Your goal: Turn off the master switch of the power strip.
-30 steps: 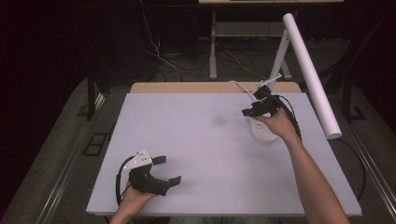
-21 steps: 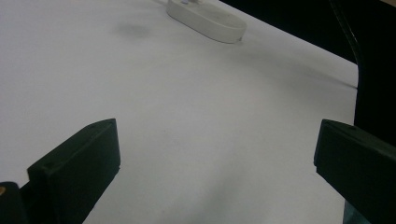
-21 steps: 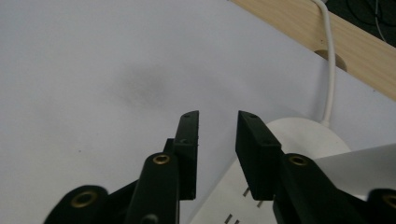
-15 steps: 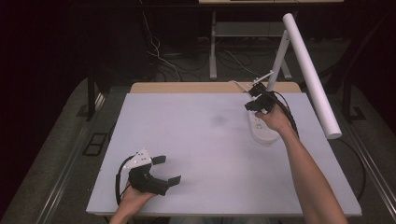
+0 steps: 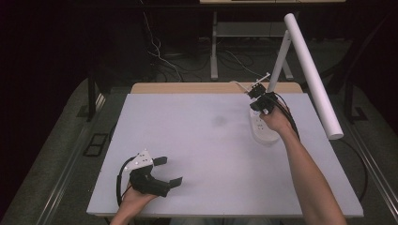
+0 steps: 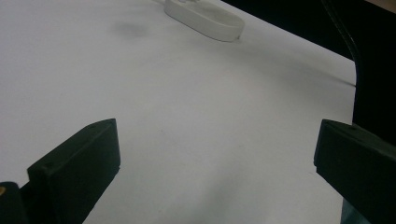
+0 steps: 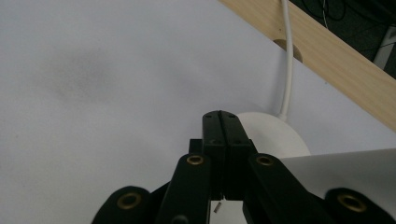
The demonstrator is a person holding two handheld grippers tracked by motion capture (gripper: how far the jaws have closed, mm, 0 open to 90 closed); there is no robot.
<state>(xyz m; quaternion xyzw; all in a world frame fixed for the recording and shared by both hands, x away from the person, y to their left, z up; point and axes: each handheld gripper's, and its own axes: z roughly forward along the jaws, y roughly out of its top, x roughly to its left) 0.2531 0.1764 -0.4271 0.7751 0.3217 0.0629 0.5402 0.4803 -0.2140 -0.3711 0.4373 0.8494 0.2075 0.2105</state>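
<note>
High view: a white lamp base [image 5: 264, 131] is seen at about 2 o'clock on the white table [image 5: 211, 154], with its stem [image 5: 278, 63] rising toward 12 o'clock and a long white lamp head [image 5: 312, 75] slanting toward 4 o'clock. The right gripper [image 5: 257, 93] is held over the far end of the base, just beside the stem. The jaws have just been closing and are seen brought together; nothing is seen between them. The left gripper [image 5: 168, 171] is rested at 7 o'clock, well apart from the lamp, its jaws spread wide.

Left gripper view: the two black jaws are seen far apart over bare table [image 6: 187, 140]. The lamp base [image 6: 205, 18] is seen at 12 o'clock.

Right gripper view: the jaws of the right gripper [image 7: 225, 121] are pressed flat against each other, tips over the rounded end of the lamp base [image 7: 275, 135]. A white cord [image 7: 287, 56] is run from the base toward 1 o'clock, over a wooden edge [image 7: 336, 60].
</note>
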